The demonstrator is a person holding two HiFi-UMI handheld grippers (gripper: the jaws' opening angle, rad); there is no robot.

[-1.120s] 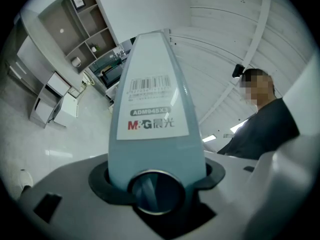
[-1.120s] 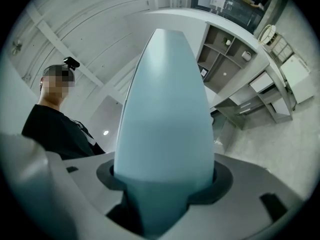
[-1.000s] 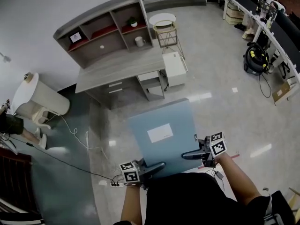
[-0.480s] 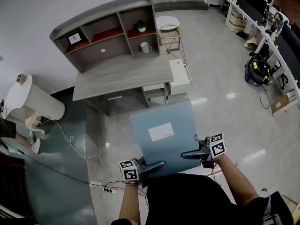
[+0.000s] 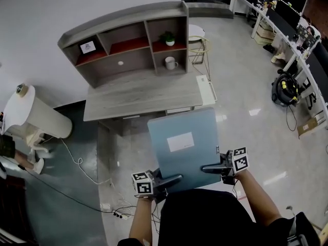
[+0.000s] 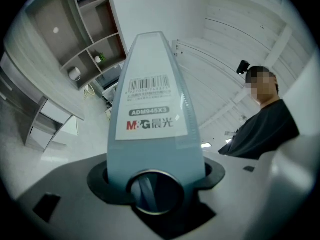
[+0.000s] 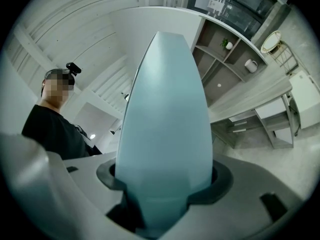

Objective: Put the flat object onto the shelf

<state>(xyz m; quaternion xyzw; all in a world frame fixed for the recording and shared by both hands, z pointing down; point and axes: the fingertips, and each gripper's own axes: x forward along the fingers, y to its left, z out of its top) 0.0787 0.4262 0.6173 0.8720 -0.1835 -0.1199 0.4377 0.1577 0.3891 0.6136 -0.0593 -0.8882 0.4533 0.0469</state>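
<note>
Flat object (image 5: 185, 158), a pale blue file case with a white label on its top face, hangs level in front of the person's dark-clad body, over the glossy grey floor (image 5: 256, 127) and clear of any surface. The left gripper (image 5: 171, 180) has its jaws clenched on the near left part of the case, and the right gripper (image 5: 210, 168) has its jaws clenched on the near right edge. In the left gripper view the flat object (image 6: 152, 119) shows its narrow spine, with a barcode sticker and a round finger hole just at the jaws. In the right gripper view the flat object (image 7: 165, 124) shows a plain blue edge wedged between the jaws.

Beyond the case stands the grey shelf (image 5: 128, 45), an open unit of cubbies set on the back of a wood-grain worktop (image 5: 141, 94). In the head view the case's far edge lies just by the worktop's near edge. A white cabinet (image 5: 207, 88) stands against the worktop's right end. Well apart to the right, a dark vacuum cleaner (image 5: 284, 83) sits on the floor. In the shelf's right-hand column a white mug (image 5: 170, 63) occupies the lower cubby and a small green plant (image 5: 167, 37) the upper one. A small framed picture (image 5: 87, 47) stands in the upper left cubby.
</note>
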